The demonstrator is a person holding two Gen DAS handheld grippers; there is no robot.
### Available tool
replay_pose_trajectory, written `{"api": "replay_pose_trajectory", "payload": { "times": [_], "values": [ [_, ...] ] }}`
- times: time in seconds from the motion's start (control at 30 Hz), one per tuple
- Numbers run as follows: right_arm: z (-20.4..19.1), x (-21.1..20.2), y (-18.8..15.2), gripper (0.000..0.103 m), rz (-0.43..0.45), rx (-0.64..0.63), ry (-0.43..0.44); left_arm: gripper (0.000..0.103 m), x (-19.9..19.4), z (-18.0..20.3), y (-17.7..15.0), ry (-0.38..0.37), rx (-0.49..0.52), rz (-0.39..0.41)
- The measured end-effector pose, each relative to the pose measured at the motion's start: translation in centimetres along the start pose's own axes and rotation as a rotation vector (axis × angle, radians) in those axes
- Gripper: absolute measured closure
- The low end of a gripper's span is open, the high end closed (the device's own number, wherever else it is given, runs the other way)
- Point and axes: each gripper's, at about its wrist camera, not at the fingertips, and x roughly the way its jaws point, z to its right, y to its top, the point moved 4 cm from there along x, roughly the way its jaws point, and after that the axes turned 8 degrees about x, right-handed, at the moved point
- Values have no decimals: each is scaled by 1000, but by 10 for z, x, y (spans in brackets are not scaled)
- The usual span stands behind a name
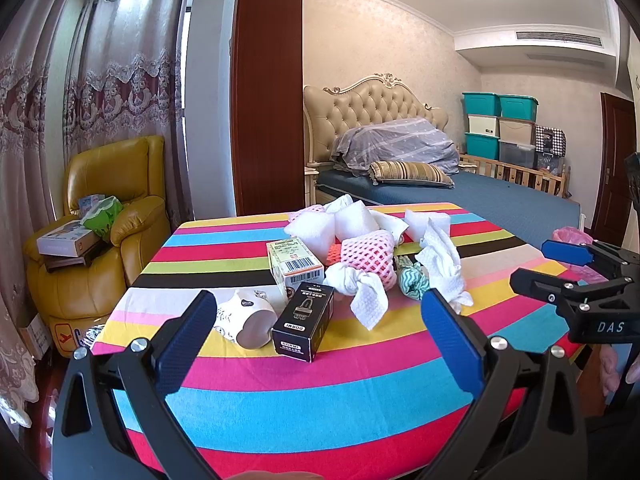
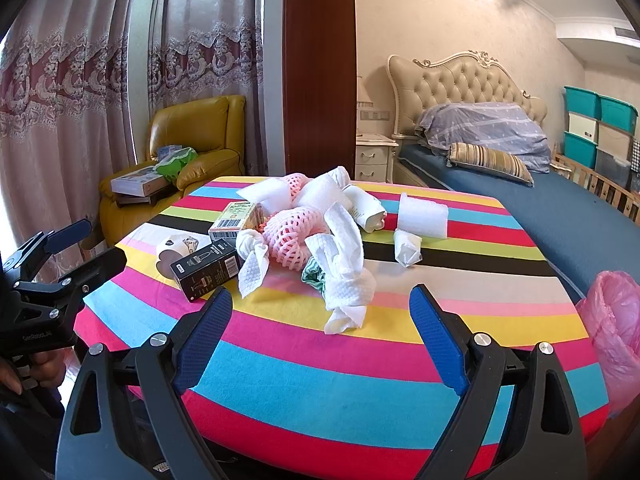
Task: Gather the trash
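A home bedroom: tufted-headboard bed (image 1: 400,160), lace curtains (image 1: 120,60), yellow armchair (image 1: 100,220), stacked storage bins (image 1: 500,128)

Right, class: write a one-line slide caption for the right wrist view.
Open right gripper faces paper towels, foam netting and boxes on a striped tablecloth.

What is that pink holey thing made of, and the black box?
The pink net sleeve looks like soft foam mesh: puffy strands, open diamond holes, matte. The black box seems thin printed cardboard, slightly glossy, with sharp folded edges and a barcode.
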Motion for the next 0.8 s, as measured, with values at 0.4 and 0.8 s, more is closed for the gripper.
{"api": "replay_pose_trajectory", "payload": {
  "times": [0.4,0.8],
  "values": [
    [-4,1,-3,19,-2,6,3,4,0,-1,1,-2,-3,-3],
    [-5,0,-3,19,-4,11,6,4,1,-2,1,-4,-6,-6]
  ]
}}
